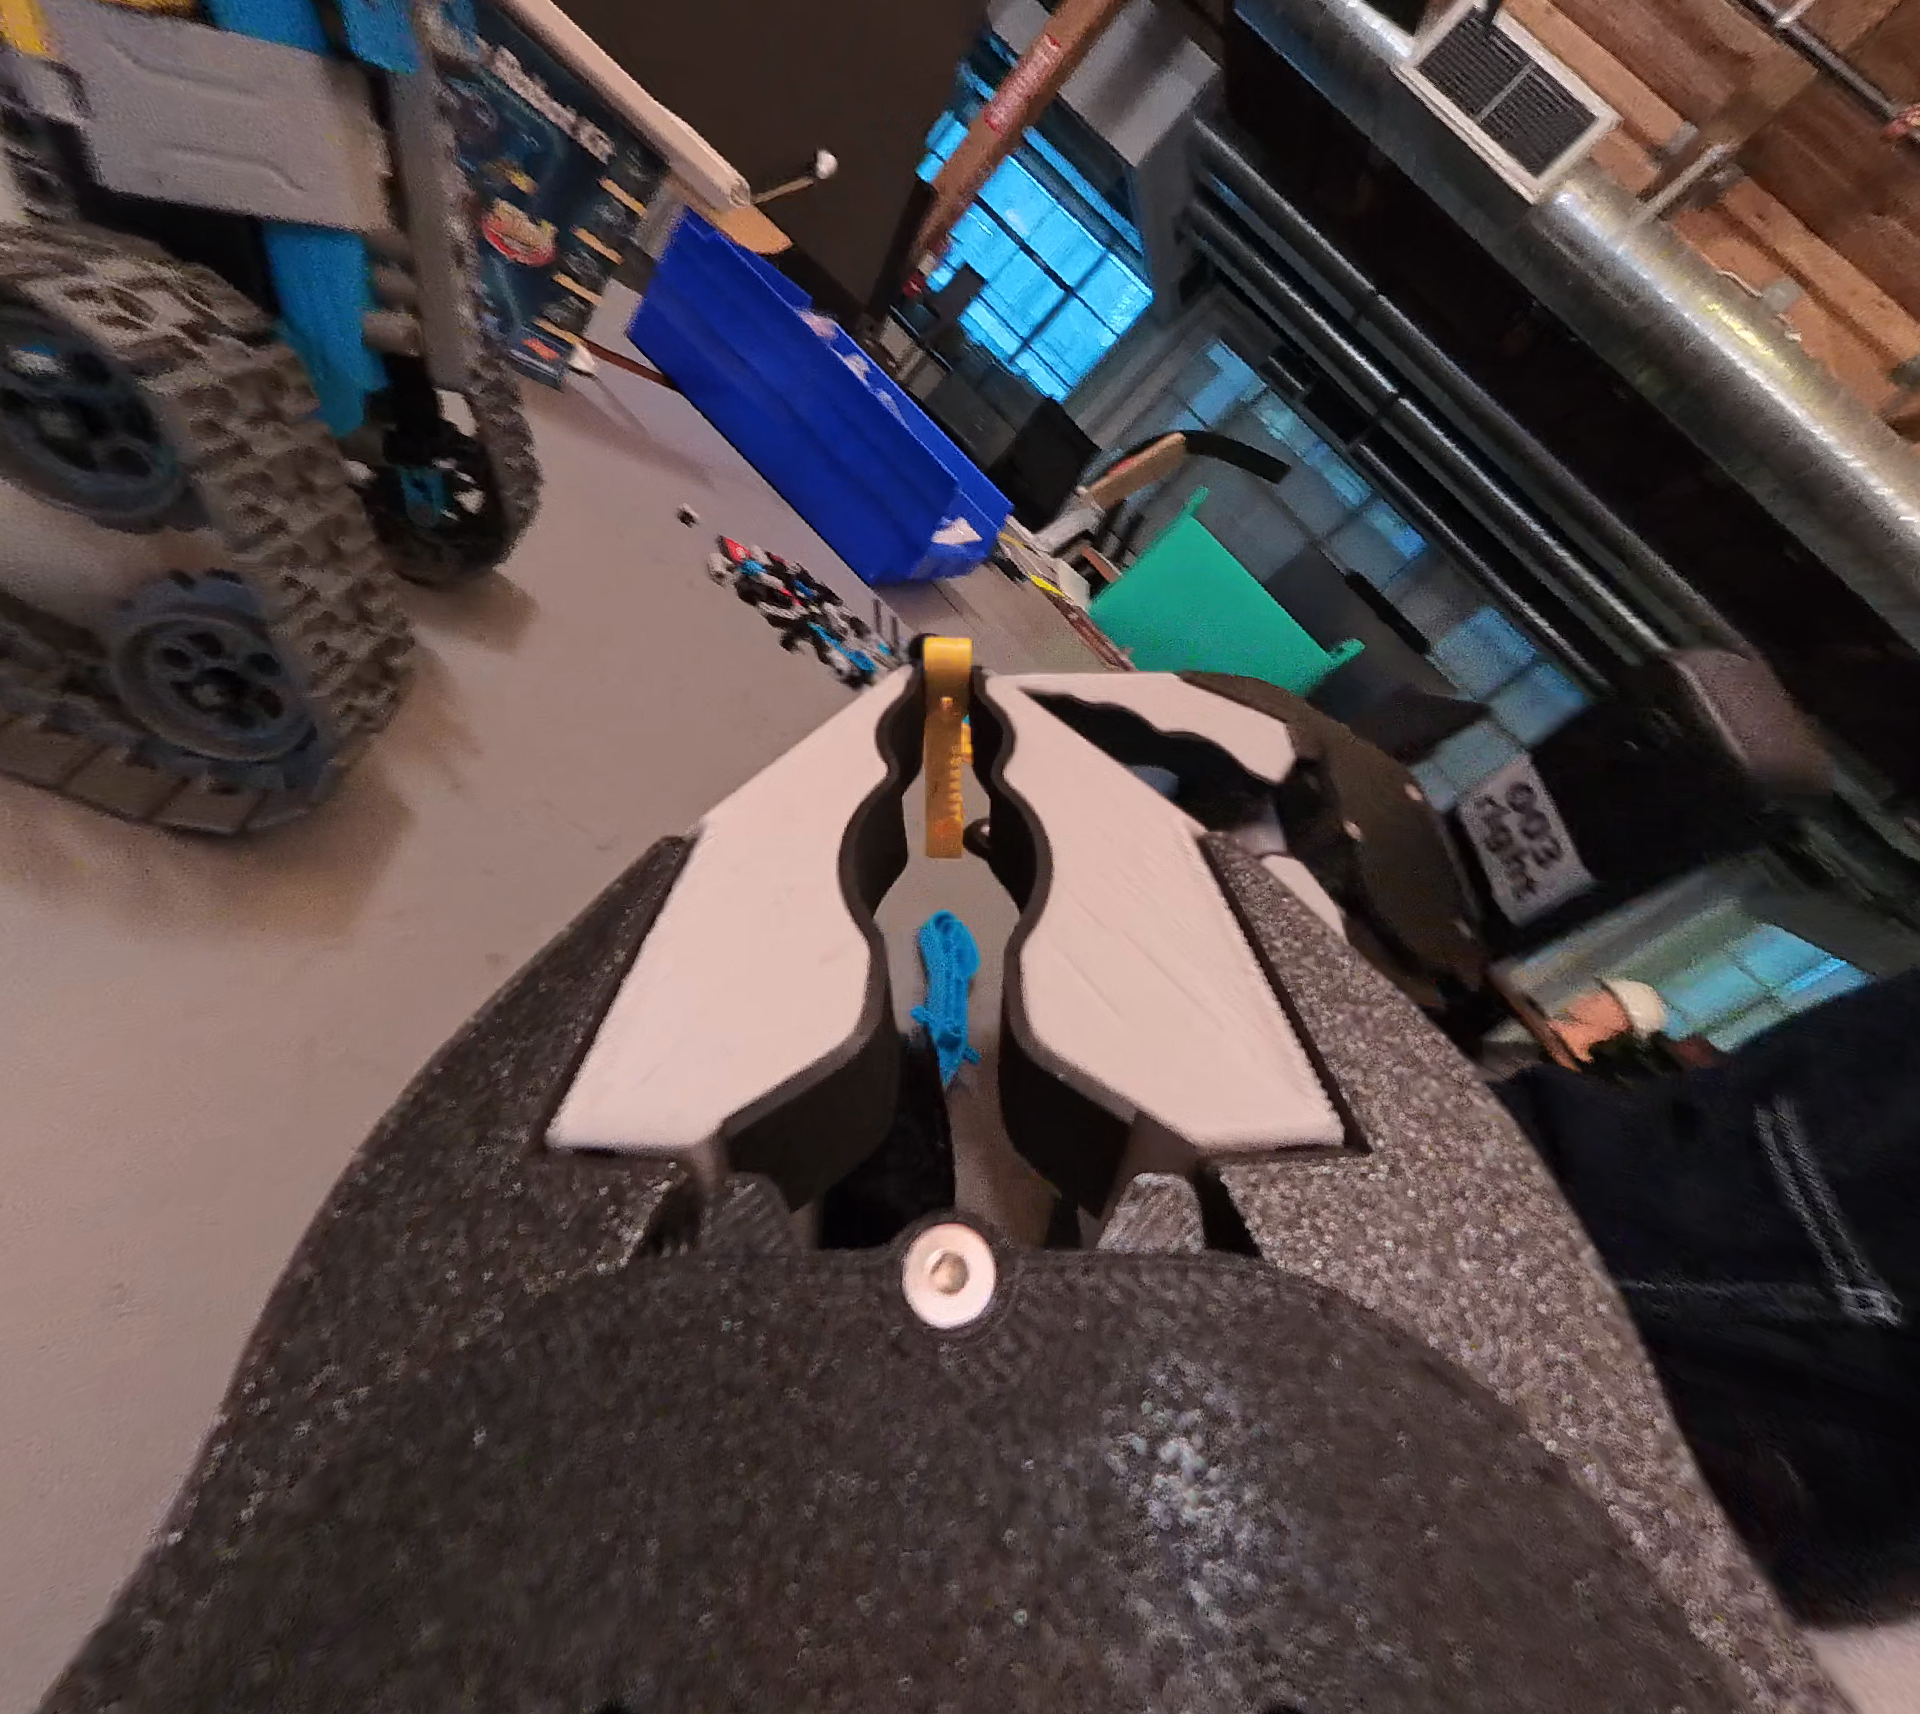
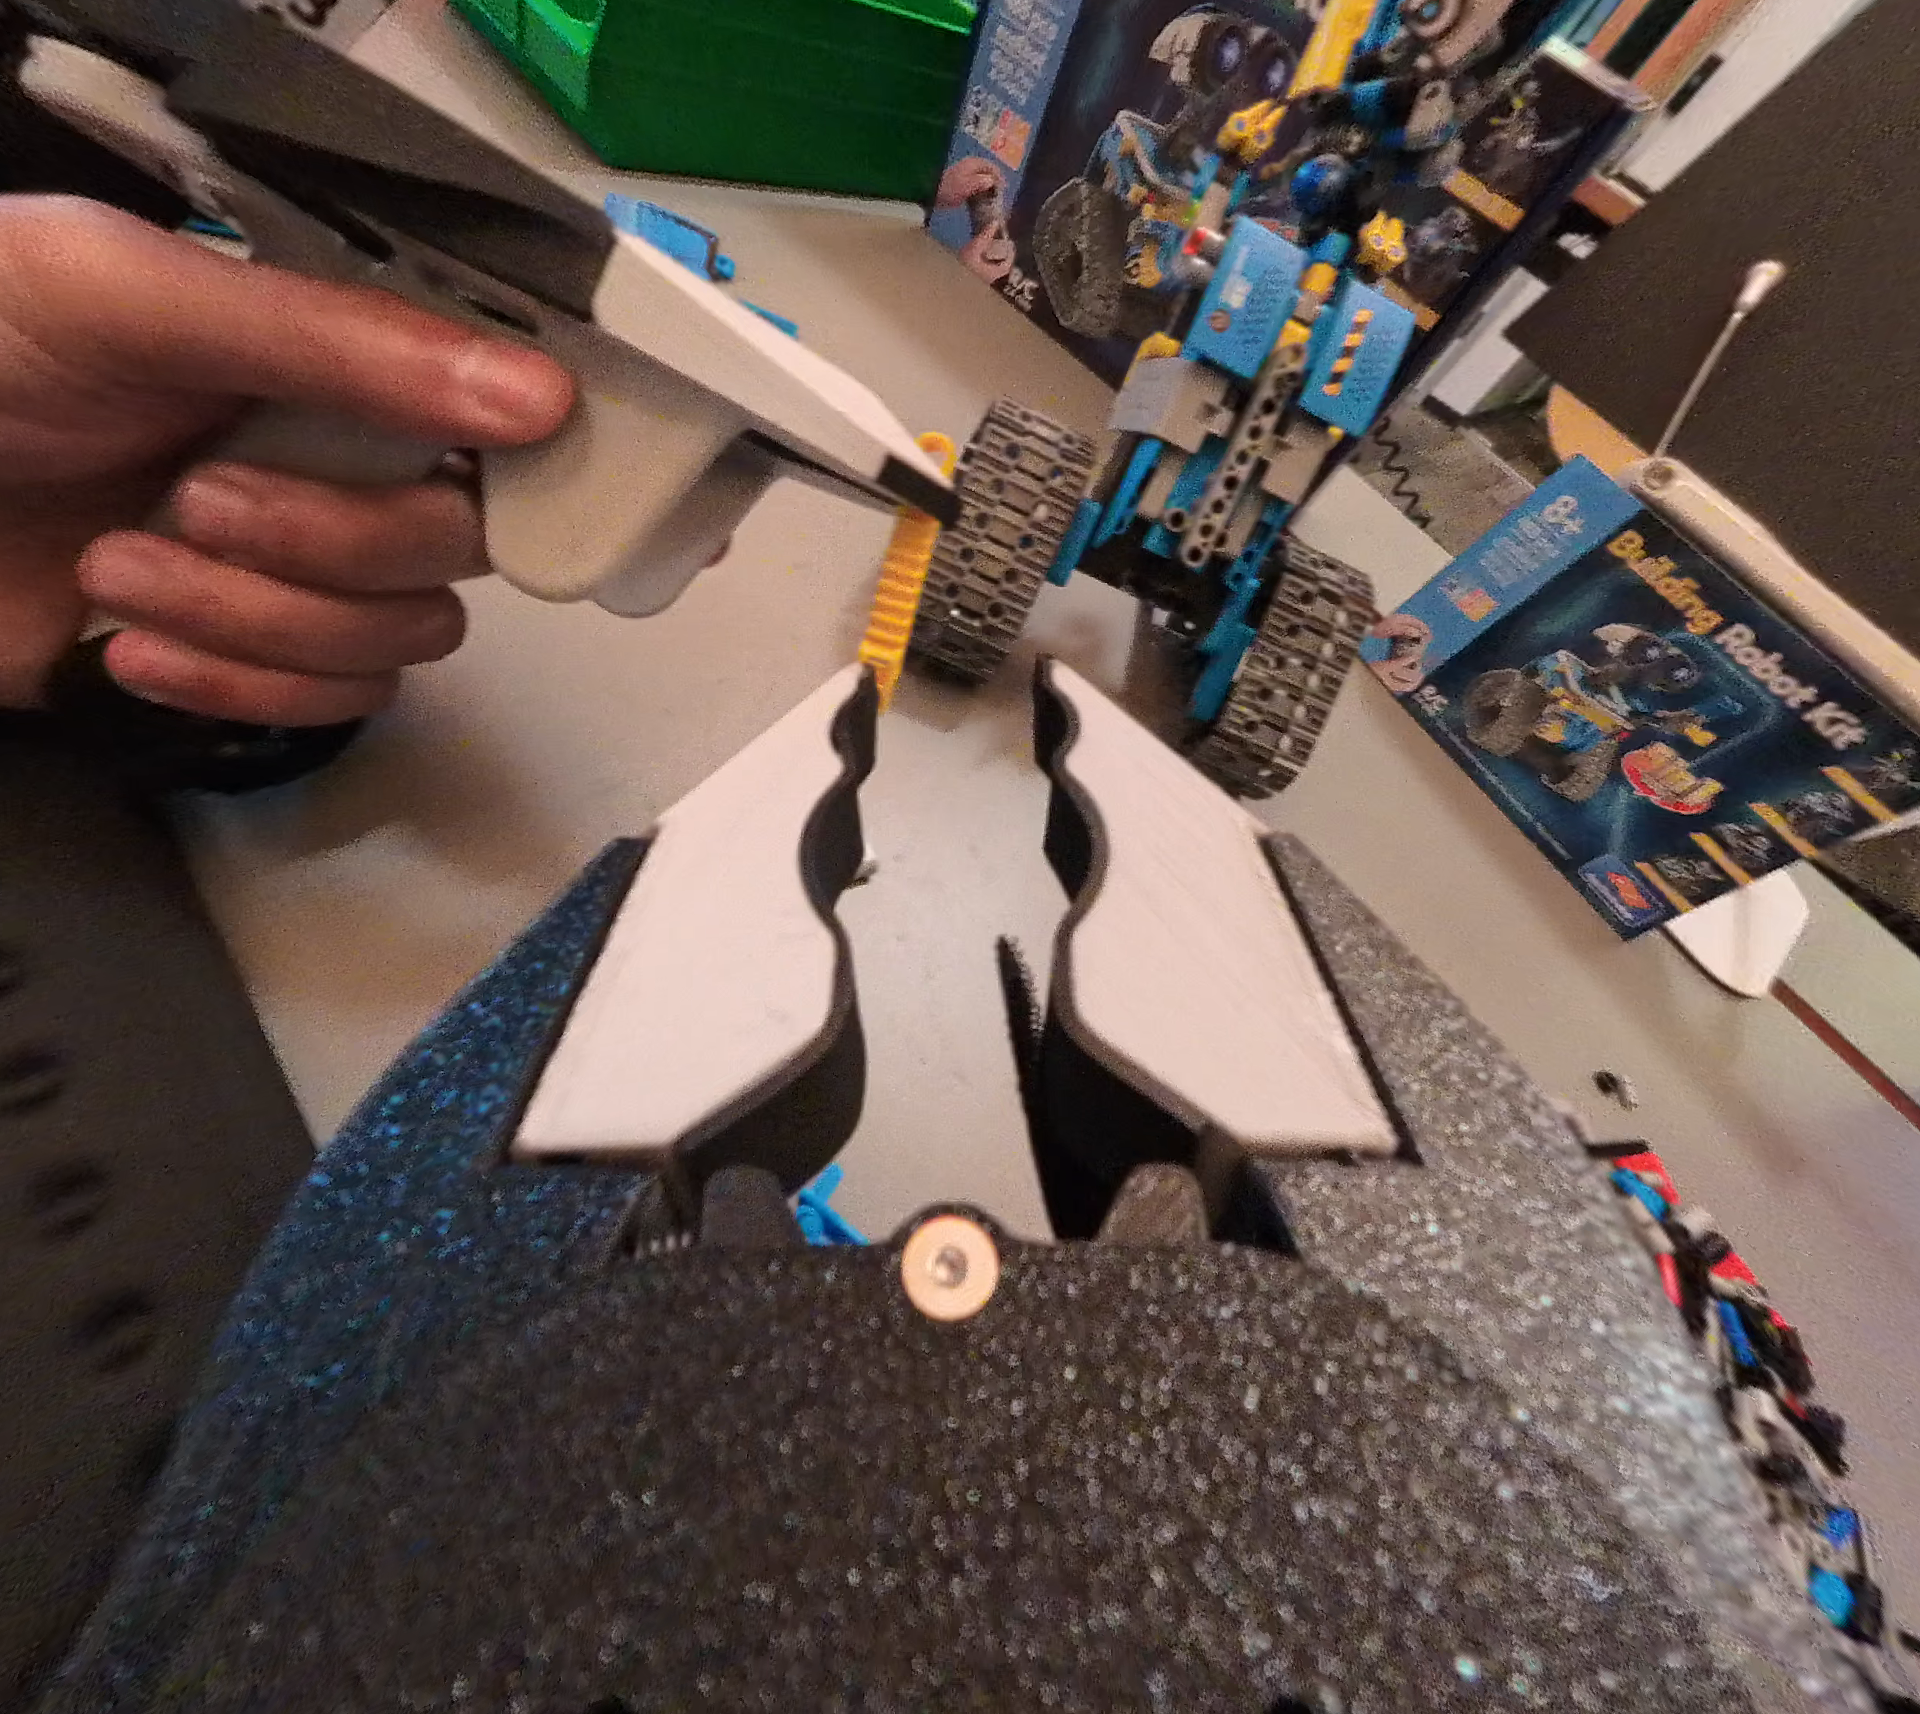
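Note:
My left gripper (image 1: pixel 948 677) is shut on a yellow toothed rack piece (image 1: pixel 948 765) and holds it upright above the grey table (image 1: pixel 260 989). A small blue pin (image 1: pixel 943 989) lies on the table under its fingers. In the right wrist view, a hand (image 2: pixel 208 469) holds the left gripper (image 2: pixel 925 490), and the yellow rack (image 2: pixel 902 594) hangs from its tips just in front of the toy robot's left track. My right gripper (image 2: pixel 956 677) is open and empty, with its left fingertip close to the rack's lower end. The tracked toy robot (image 2: pixel 1195 469) stands just beyond it.
The toy robot (image 1: pixel 208 417) is at the left in the left wrist view. Two printed kit boxes (image 2: pixel 1122 54) (image 2: pixel 1662 688) stand behind and to the right of it. There is a blue bin (image 1: pixel 821 407), a green bin (image 2: pixel 727 33) and a pile of small parts (image 2: pixel 1745 1352) on the table. Less than 4 cm separates the two grippers' tips.

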Available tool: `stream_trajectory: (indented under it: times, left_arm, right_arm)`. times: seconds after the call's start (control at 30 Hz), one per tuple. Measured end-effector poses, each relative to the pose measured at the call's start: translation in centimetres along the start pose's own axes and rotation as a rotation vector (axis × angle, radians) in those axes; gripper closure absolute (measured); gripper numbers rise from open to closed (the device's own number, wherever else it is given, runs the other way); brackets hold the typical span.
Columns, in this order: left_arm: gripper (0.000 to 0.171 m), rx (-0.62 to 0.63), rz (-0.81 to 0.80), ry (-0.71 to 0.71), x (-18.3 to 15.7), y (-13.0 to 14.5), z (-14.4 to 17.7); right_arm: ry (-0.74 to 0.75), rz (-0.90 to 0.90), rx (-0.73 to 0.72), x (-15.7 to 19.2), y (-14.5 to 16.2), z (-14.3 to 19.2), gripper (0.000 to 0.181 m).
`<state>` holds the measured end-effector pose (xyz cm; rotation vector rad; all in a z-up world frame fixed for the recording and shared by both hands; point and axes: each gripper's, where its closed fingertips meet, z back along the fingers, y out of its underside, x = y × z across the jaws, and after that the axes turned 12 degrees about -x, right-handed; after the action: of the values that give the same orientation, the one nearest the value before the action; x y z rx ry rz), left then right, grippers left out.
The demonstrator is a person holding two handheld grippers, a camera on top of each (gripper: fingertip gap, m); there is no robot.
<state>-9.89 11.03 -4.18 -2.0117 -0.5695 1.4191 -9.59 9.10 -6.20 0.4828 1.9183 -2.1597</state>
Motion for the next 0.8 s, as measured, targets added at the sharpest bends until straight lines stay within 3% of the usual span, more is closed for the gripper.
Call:
stream_trajectory:
  times: [0.13,0.23,0.37,0.43,0.5,0.63,0.73,0.8]
  left_arm:
    - [0.165,-0.027,-0.018,-0.021,0.2,-0.5,0.2]
    - [0.165,-0.017,0.008,0.015,-0.4,-0.2,0.1]
    - [0.165,0.024,-0.046,0.037,-1.2,0.6,-0.1]
    - [0.162,0.046,-0.118,-0.022,-0.3,0.5,0.2]
    - [0.148,0.054,-0.192,-0.085,1.0,-0.2,0.8]
    - [0.149,0.199,-0.386,-0.264,5.0,0.2,2.2]
    - [0.148,0.434,-0.459,-0.287,6.5,3.6,2.5]
    - [0.147,0.514,-0.515,-0.326,7.3,4.7,2.8]
  right_arm:
    - [-0.126,-0.116,-0.044,2.4,-1.4,-0.2,0.142]
    - [-0.07,-0.168,-0.011,1.9,-0.8,-0.7,0.143]
    - [-0.083,-0.215,-0.026,1.4,-0.8,-0.6,0.171]
    - [0.003,-0.186,-0.003,-2.1,0.3,0.5,0.175]
    - [0.113,-0.208,0.051,-7.6,2.5,2.6,0.175]
    - [0.415,-0.209,0.378,-19.8,12.2,10.6,0.175]
    - [0.484,-0.294,0.562,-22.6,17.5,15.8,0.175]
    - [0.497,-0.308,0.627,-23.1,19.1,17.5,0.175]
